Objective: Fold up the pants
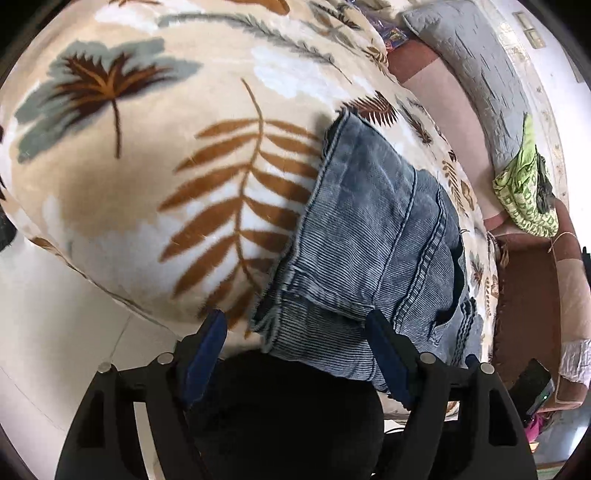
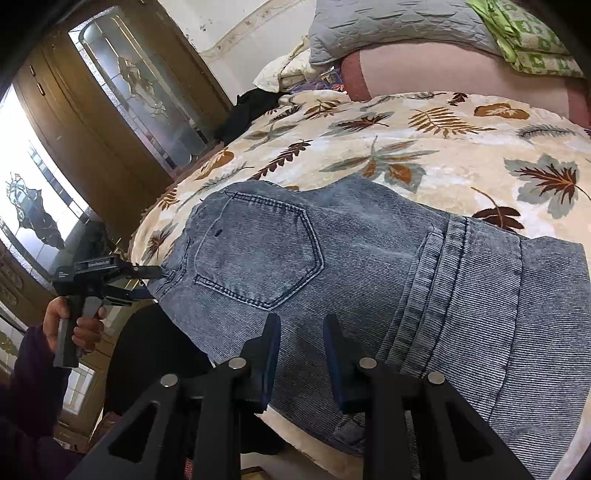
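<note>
While the folded blue denim pants [image 2: 369, 266] lie on the leaf-patterned blanket [image 2: 424, 147] close to its near edge, both grippers sit at that edge. In the right wrist view the pants show a back pocket [image 2: 258, 254] facing up and a stitched hem band [image 2: 436, 288] crossing the upper layer, with one end of the bundle reaching over the blanket's near edge.

The left gripper [image 1: 295, 325] has its jaws standing wide; a corner of the denim lies between the blue pads [image 1: 207, 347] at the blanket's near edge, and the pads do not press on it. From the right wrist view the same gripper [image 2: 147, 282] reaches the end of the pants nearest the wooden cabinet [image 2: 85, 122], gripped by a hand [image 2: 74, 325] in a dark sleeve [image 2: 33, 369].

The right gripper [image 2: 301, 336] has its jaws narrow, with a clear gap between the pads [image 2: 271, 354]. It hovers over the denim just below the back pocket, and I cannot tell whether the fingertips touch the cloth; nothing is pinched between them.

At the blanket's far edge lie a grey quilted pillow [image 2: 388, 29] and a green patterned cloth [image 2: 528, 40].
</note>
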A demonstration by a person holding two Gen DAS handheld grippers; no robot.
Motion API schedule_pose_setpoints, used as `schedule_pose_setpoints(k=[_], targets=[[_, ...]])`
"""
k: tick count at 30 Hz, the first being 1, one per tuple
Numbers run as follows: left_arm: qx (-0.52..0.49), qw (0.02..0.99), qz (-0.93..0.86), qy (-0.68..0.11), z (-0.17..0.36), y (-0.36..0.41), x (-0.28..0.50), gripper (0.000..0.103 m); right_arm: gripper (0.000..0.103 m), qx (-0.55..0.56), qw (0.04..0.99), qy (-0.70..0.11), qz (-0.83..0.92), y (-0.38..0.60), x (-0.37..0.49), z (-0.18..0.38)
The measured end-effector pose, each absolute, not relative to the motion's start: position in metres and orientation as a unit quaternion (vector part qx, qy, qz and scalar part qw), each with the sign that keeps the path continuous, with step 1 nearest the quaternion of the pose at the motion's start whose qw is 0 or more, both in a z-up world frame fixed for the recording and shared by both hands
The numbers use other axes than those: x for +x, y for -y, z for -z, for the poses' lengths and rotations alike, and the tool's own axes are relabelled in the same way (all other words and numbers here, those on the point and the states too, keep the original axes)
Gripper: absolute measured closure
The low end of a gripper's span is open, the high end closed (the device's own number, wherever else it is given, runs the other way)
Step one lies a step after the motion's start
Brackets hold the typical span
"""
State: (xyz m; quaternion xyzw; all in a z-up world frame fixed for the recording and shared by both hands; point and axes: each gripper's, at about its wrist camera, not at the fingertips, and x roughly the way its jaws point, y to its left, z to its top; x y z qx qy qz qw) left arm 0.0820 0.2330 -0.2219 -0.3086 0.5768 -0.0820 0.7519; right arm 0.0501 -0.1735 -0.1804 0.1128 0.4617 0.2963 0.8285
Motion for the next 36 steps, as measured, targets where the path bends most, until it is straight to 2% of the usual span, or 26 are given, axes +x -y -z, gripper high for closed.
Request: schedule_pose_setpoints(k=[4,8,10,12,13,19,25,36], targets=[[-0.301,0.751,0.091,-0.581,0.223,-0.224,0.086,0.027,0.076,0.107,0.830,-0.463,-0.291,0.172,0.050,0.181],[-0.296,0.751,0.087,-0.583,0.227,-0.221,0.090,0.036,0.076,0.115,0.836,-0.458,-0.278,0.178,0.052,0.180],[-0.298,0.754,0.097,-0.577,0.225,-0.220,0.088,0.056,0.076,0.124,0.840,-0.454,-0.270,0.184,0.054,0.179],[-0.304,0.755,0.106,-0.571,0.223,-0.220,0.087,0.070,0.076,0.128,0.843,-0.451,-0.264,0.187,0.054,0.177],[-0.302,0.758,0.105,-0.569,0.221,-0.220,0.087,0.074,0.076,0.130,0.845,-0.449,-0.261,0.189,0.054,0.177],[-0.263,0.786,0.095,-0.551,0.203,-0.204,0.088,0.080,0.076,0.143,0.851,-0.442,-0.246,0.202,0.055,0.174],[-0.186,0.836,0.105,-0.505,0.148,-0.171,0.084,0.082,0.076,0.160,0.861,-0.434,-0.210,0.223,0.056,0.173],[-0.049,0.874,0.218,-0.431,0.051,-0.055,0.074,0.083,0.076,0.302,0.862,-0.400,-0.076,0.328,0.051,0.175]])
